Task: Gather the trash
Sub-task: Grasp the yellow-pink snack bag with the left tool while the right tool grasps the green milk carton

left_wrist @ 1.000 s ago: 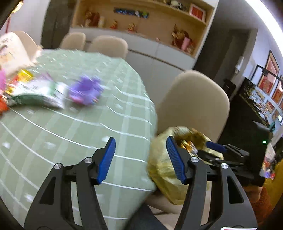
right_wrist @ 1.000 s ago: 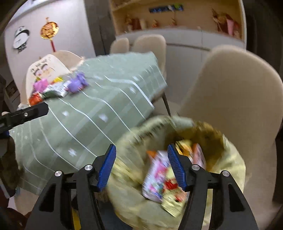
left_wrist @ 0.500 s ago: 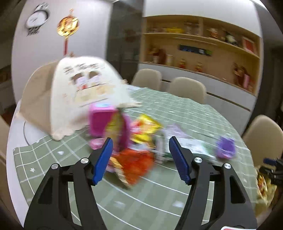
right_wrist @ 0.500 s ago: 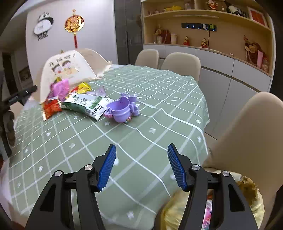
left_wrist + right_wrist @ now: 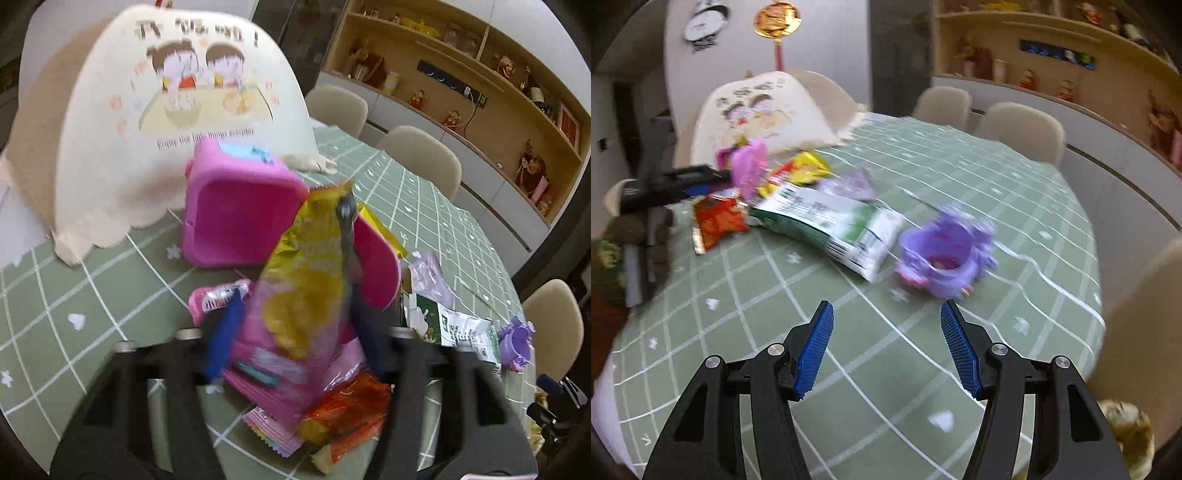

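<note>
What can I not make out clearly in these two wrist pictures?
Left wrist view: whether the left gripper pinches the yellow-pink packet; its jaws have just been closing around it, but blur and the packet hide the contact.
Right wrist view: the purple toy is smeared by motion.
Right wrist view: the yellow bag is cut off by the corner.

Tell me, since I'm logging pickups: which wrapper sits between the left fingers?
The pink-and-yellow snack bag, raised between the left gripper's just-closing fingers; the red wrapper and green-white wrapper lie flat on the table.
</note>
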Tool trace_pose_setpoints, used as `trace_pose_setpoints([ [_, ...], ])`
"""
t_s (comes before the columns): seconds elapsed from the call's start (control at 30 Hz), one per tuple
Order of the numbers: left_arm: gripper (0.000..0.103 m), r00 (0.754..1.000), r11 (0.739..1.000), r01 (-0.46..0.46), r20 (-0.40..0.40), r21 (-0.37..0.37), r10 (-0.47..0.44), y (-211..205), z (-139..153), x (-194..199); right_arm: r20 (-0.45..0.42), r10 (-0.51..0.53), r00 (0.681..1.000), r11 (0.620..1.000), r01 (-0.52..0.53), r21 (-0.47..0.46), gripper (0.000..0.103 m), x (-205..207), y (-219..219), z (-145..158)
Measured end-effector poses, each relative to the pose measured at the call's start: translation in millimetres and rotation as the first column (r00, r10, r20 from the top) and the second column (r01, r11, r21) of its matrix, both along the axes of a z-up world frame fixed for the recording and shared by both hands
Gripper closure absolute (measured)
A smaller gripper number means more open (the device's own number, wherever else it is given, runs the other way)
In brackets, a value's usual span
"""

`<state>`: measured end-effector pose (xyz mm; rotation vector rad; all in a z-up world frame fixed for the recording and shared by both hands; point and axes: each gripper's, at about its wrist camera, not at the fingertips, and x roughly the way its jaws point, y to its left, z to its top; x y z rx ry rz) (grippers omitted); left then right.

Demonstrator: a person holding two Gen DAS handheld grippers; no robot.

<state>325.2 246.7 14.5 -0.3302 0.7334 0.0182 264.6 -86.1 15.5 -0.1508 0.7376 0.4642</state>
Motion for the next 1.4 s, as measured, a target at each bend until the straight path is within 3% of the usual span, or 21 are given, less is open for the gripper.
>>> trace_pose_setpoints([
  [0.13, 0.078, 0.999, 0.999, 0.038, 0.015, -0.012, -0.038, -9.0, 5.7, -22.5, -0.005, 0.047, 0.999, 0.999, -0.046, 0.025, 0.046, 23.1, 15.8, 8.1],
  [0.4, 0.079, 0.999, 0.996, 0.052, 0.008, -0.078, -0.052, -49.6, 6.1, -89.8, -0.07, 0.174, 0.982, 0.983, -0.17, 0.065, 0.046, 90.5, 75.2, 7.4],
  [0.5, 0.077, 0.999, 0.996, 0.035, 0.019, -0.087, -0.033, -53.8, 5.0, -103.7, -0.106, 0.216, 0.971, 0.976, -0.211, 0.051, 0.046, 110.3, 98.0, 0.2],
  [0.63, 0.076, 0.999, 0.996, 0.017, 0.038, -0.091, -0.013, -52.1, 6.3, -105.8, -0.127, 0.198, 0.972, 0.98, -0.199, 0.008, 0.046, 129.1, 110.0, -10.5],
  [0.8, 0.075, 0.999, 0.994, -0.028, 0.039, -0.103, 0.032, -42.6, 3.7, -108.2, -0.206, 0.212, 0.955, 0.977, -0.198, 0.084, 0.046, 117.7, 91.7, -17.2],
  [1.03, 0.075, 0.996, 0.989, -0.068, 0.044, -0.128, 0.075, -30.2, 0.9, -110.5, -0.315, 0.312, 0.896, 0.946, -0.263, 0.187, 0.046, 70.4, 71.9, -25.5],
  [1.13, 0.074, 0.997, 0.99, -0.065, 0.035, -0.127, 0.07, -31.1, -1.2, -109.3, -0.281, 0.297, 0.912, 0.953, -0.266, 0.145, 0.046, 60.8, 71.8, -18.4],
  [1.23, 0.074, 0.997, 0.989, -0.065, 0.028, -0.13, 0.069, -30.1, -3.3, -108.2, -0.173, 0.289, 0.942, 0.957, -0.287, 0.038, 0.046, 48.5, 79.2, -6.7],
  [1.4, 0.073, 0.997, 0.987, -0.071, 0.023, -0.145, 0.075, -26.1, -5.2, -106.7, -0.093, 0.348, 0.933, 0.926, -0.357, -0.119, 0.046, 30.0, 100.1, -7.3],
])
